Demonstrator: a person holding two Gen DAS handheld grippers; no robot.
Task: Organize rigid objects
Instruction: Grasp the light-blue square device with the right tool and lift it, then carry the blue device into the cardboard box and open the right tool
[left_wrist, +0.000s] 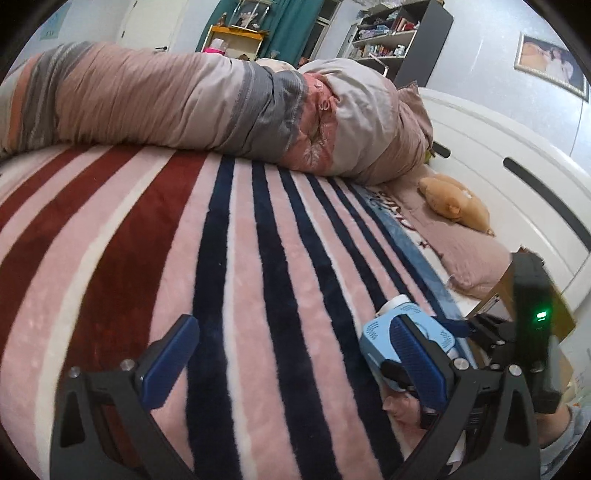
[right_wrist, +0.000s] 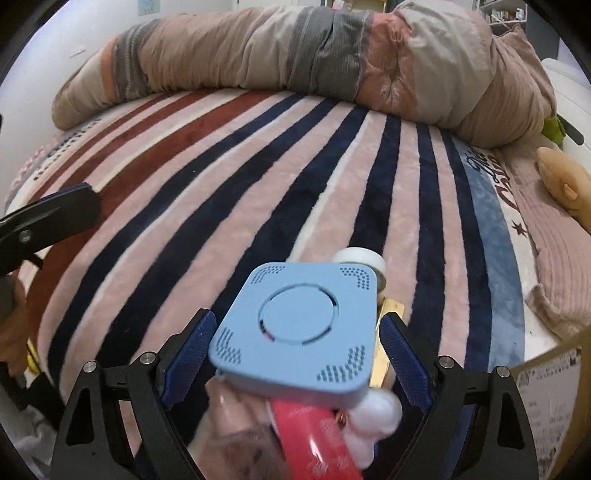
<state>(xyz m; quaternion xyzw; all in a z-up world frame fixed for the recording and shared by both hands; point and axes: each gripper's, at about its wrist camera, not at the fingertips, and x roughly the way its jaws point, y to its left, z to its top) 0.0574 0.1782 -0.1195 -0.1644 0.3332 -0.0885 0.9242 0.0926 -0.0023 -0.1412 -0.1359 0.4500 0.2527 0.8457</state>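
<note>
the left gripper (left_wrist: 291, 363) hung low over the striped blanket (left_wrist: 229, 258), its blue pads spread wide with nothing between them. at the lower right of the left wrist view, a light blue square box (left_wrist: 376, 341) showed behind the right-hand pad.

in the right wrist view the same box (right_wrist: 299, 326) filled the lower centre, flat face up, round lid panel toward the camera, one corner pointing to the upper right; it was square, so no long axis stood out. the right gripper (right_wrist: 295, 360) flanked it, jaws parted, neither pad (right_wrist: 188, 356) clearly touching. a red object (right_wrist: 314, 439), a white cap (right_wrist: 360, 256) and a white blob (right_wrist: 376, 410) crowded around the box. a rolled quilt (right_wrist: 295, 62) lay across the upper frame.
</note>
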